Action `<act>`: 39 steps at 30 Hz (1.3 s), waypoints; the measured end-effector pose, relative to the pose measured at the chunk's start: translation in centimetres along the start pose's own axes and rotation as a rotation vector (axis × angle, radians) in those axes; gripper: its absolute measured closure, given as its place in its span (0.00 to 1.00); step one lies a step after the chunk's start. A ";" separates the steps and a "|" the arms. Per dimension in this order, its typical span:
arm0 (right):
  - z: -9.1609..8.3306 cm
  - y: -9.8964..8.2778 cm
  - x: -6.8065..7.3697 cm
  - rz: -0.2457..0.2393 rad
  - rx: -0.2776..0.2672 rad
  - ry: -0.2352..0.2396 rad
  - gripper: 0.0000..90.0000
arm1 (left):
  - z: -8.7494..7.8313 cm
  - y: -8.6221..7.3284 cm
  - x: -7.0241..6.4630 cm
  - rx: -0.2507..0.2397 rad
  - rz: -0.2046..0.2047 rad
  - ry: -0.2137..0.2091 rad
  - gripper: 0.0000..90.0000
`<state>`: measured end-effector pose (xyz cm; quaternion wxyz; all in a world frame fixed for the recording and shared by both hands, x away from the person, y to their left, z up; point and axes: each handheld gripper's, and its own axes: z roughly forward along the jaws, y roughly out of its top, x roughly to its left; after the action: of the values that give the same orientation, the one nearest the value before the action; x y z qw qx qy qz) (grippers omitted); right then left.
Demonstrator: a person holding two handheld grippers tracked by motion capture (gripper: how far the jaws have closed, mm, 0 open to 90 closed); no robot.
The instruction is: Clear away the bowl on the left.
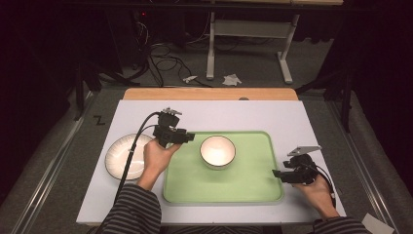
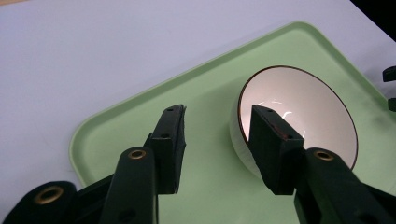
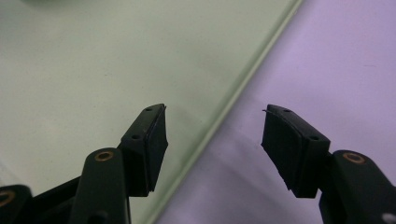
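White bowl (image 1: 217, 151) sits on the green tray (image 1: 243, 187). Just beside it, the left gripper (image 1: 187, 138) has its jaws apart and empty, so the bowl looks set down. Next job, I think: fetch the plate (image 1: 122, 156). The right gripper (image 1: 277, 174) waits wide open.
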<state>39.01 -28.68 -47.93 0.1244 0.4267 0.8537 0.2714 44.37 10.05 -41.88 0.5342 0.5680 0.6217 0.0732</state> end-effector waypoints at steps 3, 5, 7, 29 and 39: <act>0.0 0.0 0.0 -0.002 -0.001 -0.003 0.46 | -0.4 -0.1 0.0 -0.006 0.010 -0.002 0.61; 0.0 0.0 0.1 0.002 -0.002 -0.001 0.46 | -0.7 -0.2 0.0 -0.011 0.006 -0.005 0.61; 0.0 0.0 0.1 -0.004 -0.005 0.005 0.46 | -1.0 -0.3 0.0 -0.010 0.015 -0.003 0.60; -0.1 0.0 0.2 -0.007 -0.011 -0.006 0.46 | -5.4 -1.1 1.7 -0.043 0.020 -0.001 0.55; -0.2 -0.1 0.3 -0.016 -0.012 -0.005 0.46 | -7.1 -3.1 2.4 -0.014 -0.079 -0.057 0.54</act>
<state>38.64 -28.53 -47.78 0.1313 0.4198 0.8551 0.2745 37.65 14.57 -42.44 0.5583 0.5411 0.6276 0.0404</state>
